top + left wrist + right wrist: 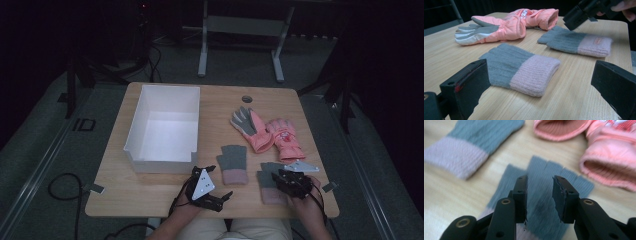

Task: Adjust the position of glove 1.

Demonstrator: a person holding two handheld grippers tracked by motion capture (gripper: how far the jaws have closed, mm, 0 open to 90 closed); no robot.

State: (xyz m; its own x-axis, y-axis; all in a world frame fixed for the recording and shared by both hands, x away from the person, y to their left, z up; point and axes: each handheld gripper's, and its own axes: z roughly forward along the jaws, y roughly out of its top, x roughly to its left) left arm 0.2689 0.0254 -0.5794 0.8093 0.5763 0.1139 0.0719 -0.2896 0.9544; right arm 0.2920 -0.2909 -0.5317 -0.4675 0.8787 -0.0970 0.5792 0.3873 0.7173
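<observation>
Right gripper [280,176]: you hold it just above the right knit glove [270,181], near the table's front right corner; its jaws stand apart with a gap between them, nothing clamped, and the grey knit fingers lie below that gap in the right gripper view.
Right knit glove: it lies flat on the table [150,185], grey fingers pointing away from you, pink cuff toward you; your right hand [306,200] and the gripper cover much of it in the high view.
Left gripper [212,192]: you hold it low at the front edge, left of centre, its grey plate up; the jaws are wide apart and empty, and they frame the left knit glove [520,68] in the left gripper view without touching it.
Left knit glove: flat on the wood between your two grippers, just beyond the left one, grey part away from you, pink cuff nearer; it sits apart from the right knit glove.
Ski gloves [265,131]: two pink padded ones lie side by side behind the knit pair, one palm-up with grey and white fingers.
Bin [162,127]: white, open-topped, on the left half of the table, well apart from the gloves.
</observation>
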